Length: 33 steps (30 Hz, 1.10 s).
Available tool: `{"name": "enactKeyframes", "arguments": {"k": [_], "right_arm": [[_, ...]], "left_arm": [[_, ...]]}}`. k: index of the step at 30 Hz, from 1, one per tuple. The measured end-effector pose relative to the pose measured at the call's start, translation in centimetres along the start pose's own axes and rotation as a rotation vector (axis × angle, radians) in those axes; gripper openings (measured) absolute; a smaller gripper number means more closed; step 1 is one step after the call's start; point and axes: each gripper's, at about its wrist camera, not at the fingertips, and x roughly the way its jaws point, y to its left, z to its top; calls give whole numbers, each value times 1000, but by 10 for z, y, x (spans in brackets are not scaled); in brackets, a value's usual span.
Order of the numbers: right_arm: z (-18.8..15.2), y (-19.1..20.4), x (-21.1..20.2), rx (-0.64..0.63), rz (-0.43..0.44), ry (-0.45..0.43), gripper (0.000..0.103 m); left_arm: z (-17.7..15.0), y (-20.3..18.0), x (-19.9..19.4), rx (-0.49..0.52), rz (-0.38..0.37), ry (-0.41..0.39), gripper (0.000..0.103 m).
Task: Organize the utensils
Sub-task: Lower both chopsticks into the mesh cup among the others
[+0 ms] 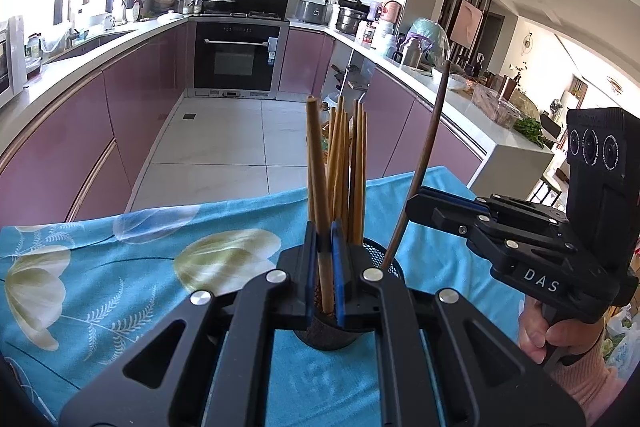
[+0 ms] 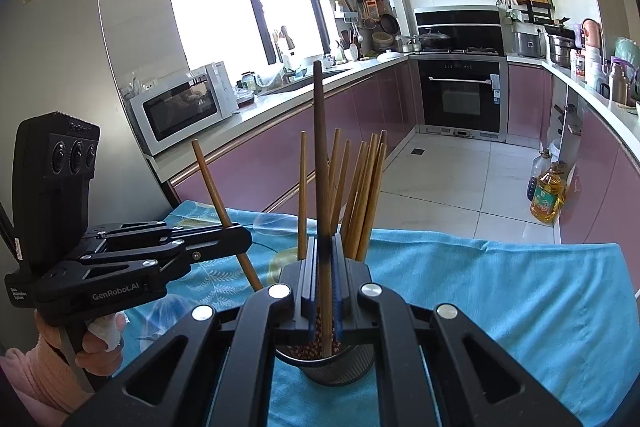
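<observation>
A black mesh holder (image 1: 390,261) stands on the blue flowered cloth (image 1: 160,247) with several light wooden chopsticks (image 1: 348,167) upright in it. My left gripper (image 1: 323,239) is shut on one light chopstick (image 1: 316,155), whose lower end reaches into the holder. To the right, my right gripper (image 1: 416,205) is shut on a long dark brown chopstick (image 1: 430,151) that slants down to the holder's rim. In the right wrist view the right gripper (image 2: 324,243) pinches the dark chopstick (image 2: 320,147) over the holder (image 2: 344,367). The left gripper (image 2: 240,239) grips the light chopstick (image 2: 210,179) at left.
The cloth-covered table (image 2: 480,287) ends at a tiled floor. Purple cabinets run along both sides to an oven (image 1: 236,55). A microwave (image 2: 180,111) sits on the left counter, and an oil bottle (image 2: 546,195) stands on the floor. A person's hand (image 1: 560,331) holds each gripper handle.
</observation>
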Motion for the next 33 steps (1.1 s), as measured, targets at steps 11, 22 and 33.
{"name": "enactKeyframes", "arguments": {"k": [11, 22, 33], "right_arm": [[-7, -6, 16, 11, -3, 40, 5], [-7, -15, 25, 32, -5, 54, 6], [-6, -18, 31, 48, 1, 59, 6]], "left_arm": [[1, 7, 17, -2, 22, 14, 9], [6, 12, 41, -13, 56, 36, 10], [6, 15, 56, -26, 62, 60, 10]]}}
